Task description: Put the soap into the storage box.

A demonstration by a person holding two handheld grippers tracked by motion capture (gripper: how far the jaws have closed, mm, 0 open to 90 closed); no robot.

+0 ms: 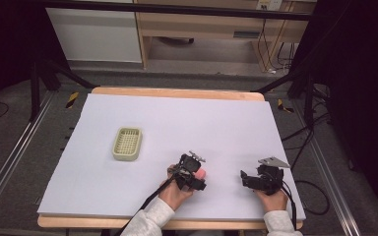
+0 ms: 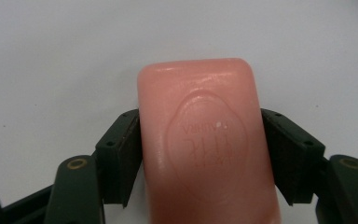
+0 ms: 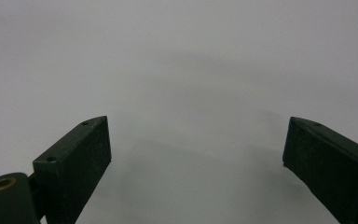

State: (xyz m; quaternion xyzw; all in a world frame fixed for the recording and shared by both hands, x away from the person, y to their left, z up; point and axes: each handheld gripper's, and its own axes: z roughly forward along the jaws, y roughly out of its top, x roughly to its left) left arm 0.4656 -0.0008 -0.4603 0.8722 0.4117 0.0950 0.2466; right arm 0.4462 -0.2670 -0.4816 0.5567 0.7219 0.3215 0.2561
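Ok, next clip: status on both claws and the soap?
Left claw shut on pink soap bar. Right claw open, nothing between its jaws. Soap dish sits apart, upper left on the mat; path between looks unobstructed.

On the table [image 1: 128,196], the basket [image 1: 127,144] sits left of centre, well apart from both hands. Nearer the front edge, the left gripper [image 1: 197,176] has the soap bar [image 2: 205,140] between its jaws, a pad touching each side. To its right, with bare table between them, sits the right gripper [image 1: 246,178], nothing between its jaws.
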